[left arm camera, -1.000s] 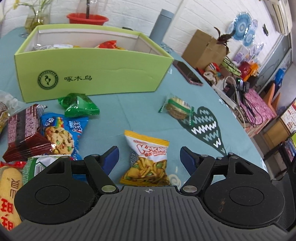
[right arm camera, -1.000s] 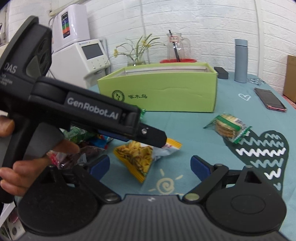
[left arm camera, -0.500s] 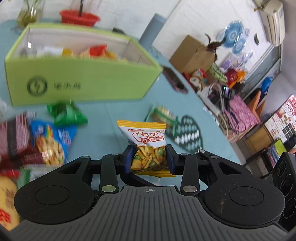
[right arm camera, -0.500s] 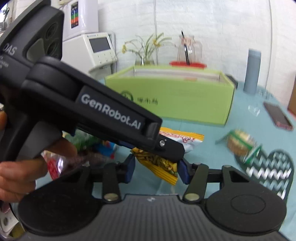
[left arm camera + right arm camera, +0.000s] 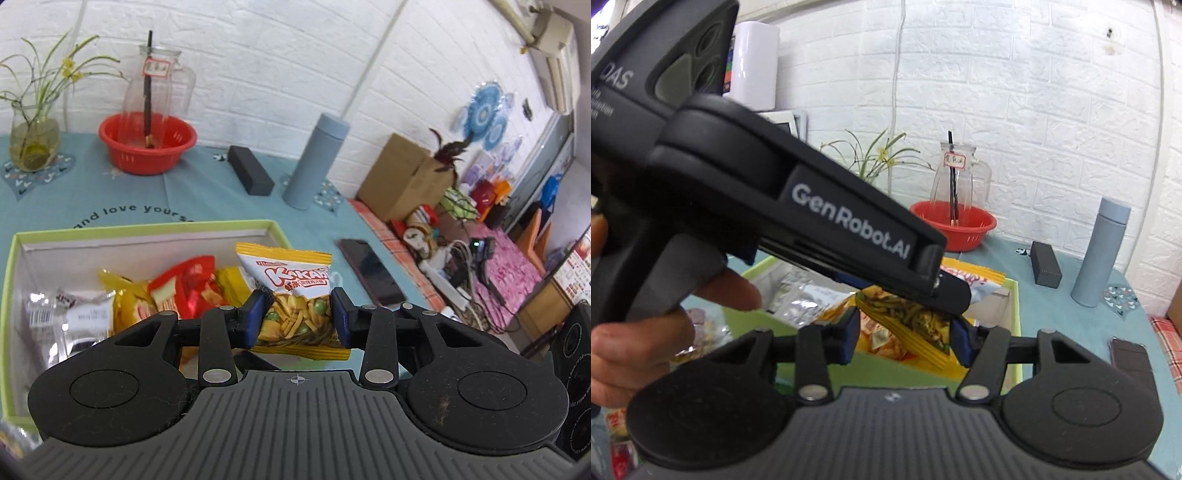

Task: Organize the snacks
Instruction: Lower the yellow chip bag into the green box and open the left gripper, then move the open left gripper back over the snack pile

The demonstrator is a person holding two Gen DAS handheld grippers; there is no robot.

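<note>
Clamping the packet between its fingers, the left gripper hangs over the box ahead for dropping, while the right gripper's fingers sit narrowed, grip unclear.

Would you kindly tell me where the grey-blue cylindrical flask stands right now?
In the left wrist view, the grey-blue cylindrical flask stands upright on the teal tablecloth beyond the green box, right of the black rectangular case.

Red basin, grey flask, phone
</note>
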